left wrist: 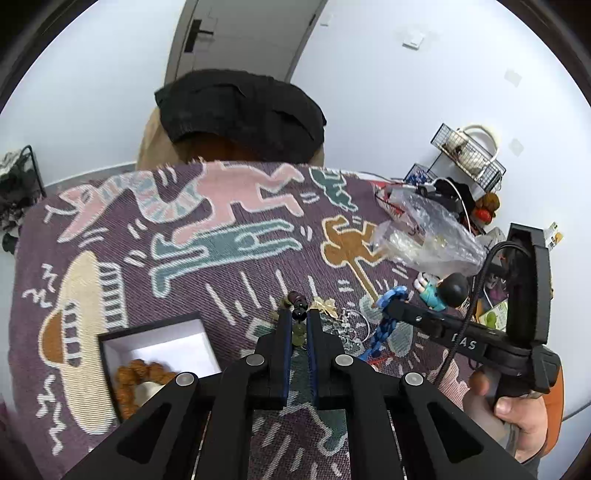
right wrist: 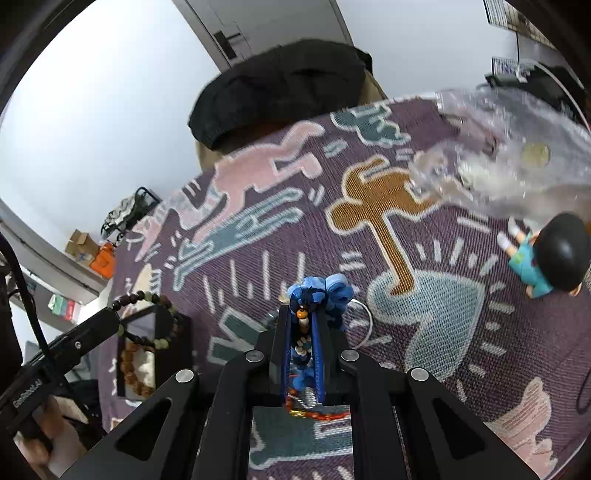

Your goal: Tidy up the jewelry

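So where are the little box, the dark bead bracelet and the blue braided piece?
box point(left wrist: 155, 341), left wrist view, white inner floor.
dark bead bracelet point(right wrist: 162, 343), right wrist view, pale bead low on the loop.
blue braided piece point(right wrist: 321, 291), right wrist view, knotted top above the fingers.

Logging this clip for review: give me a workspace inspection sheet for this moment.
Surface: purple patterned cloth.
Job's things: open box holding a brown bead bracelet; dark bead bracelet; blue braided cord piece; loose jewelry pile.
Clutter: clear plastic bag, toy figure.
Grippers: left gripper shut on the dark bead bracelet; right gripper shut on the blue braided cord piece.
Cables: black cable at the right gripper.
Surroundings: white wall, door, wire rack.
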A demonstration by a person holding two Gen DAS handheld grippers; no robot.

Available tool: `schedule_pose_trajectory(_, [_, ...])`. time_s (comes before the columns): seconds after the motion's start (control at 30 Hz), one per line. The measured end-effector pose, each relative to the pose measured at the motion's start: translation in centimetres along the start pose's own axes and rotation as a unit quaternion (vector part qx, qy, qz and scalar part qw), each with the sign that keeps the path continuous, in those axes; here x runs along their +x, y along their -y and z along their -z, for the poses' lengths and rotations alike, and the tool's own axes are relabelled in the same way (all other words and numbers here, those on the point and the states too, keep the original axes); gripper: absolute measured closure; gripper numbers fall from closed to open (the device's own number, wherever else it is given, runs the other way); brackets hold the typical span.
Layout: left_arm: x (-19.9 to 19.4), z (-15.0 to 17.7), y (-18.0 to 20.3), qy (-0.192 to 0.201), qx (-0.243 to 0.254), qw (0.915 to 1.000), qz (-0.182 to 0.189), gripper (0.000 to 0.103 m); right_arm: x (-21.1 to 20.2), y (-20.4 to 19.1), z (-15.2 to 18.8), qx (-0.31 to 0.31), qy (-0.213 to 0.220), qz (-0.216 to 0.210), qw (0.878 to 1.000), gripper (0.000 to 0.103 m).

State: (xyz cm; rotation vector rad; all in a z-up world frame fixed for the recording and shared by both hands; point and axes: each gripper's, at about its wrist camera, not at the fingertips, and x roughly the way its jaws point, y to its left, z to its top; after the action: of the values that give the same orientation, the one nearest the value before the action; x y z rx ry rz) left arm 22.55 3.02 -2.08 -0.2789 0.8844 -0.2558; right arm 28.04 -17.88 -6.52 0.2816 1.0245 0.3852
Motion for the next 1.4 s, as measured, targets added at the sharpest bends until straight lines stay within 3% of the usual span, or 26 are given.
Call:
schedule_pose_trajectory(0.43, [-5.0, 0.5, -3.1, 0.035, -0.018, 0.9987, -0.034, 0.095, -2.9, -6.2, 0.0, -0.051, 0.029, -0.035, 0.998, 0.092])
schedule_pose_trajectory(0.9, [-5.1, 2.3, -7.2, 0.024, -0.055, 0.9953, -0.076, 0.094, -2.7, -11.9, 1.1, -0.099, 0.029, -0.058, 0.993, 0.092])
schedule_pose_trajectory(1.0, [-5.1, 2.4, -7.8, 0.015, -0.059, 0.9935, -0.096, 0.083, -2.3, -13.1, 1.3, -0.108, 0.027, -0.060, 0.992, 0.092])
schedule_pose_trajectory(1.07, [-5.7, 2.8, -8.1, 0.026, -0.057, 0.9920, -0.110, 0.067, -2.0, -13.8, 1.4, -0.114, 0.025, -0.064, 0.991, 0.092])
schedule_pose_trajectory(1.13, [-6.6, 3.1, -8.4, 0.050, -0.055, 0.9901, -0.119, 0.036, -1.8, -14.6, 1.6, -0.121, 0.023, -0.066, 0.990, 0.092])
schedule_pose_trajectory(1.17, [-7.1, 3.3, -8.5, 0.063, -0.054, 0.9886, -0.126, 0.032, -1.6, -15.0, 1.7, -0.125, 0.022, -0.066, 0.990, 0.092])
schedule_pose_trajectory(1.2, [-7.7, 3.5, -8.6, 0.077, -0.053, 0.9870, -0.131, 0.027, -1.4, -15.3, 1.7, -0.128, 0.021, -0.066, 0.989, 0.092])
schedule_pose_trajectory(1.4, [-9.6, 4.3, -9.5, 0.101, -0.044, 0.9822, -0.152, 0.027, -0.1, -17.1, 2.1, -0.142, 0.010, -0.066, 0.988, 0.092])
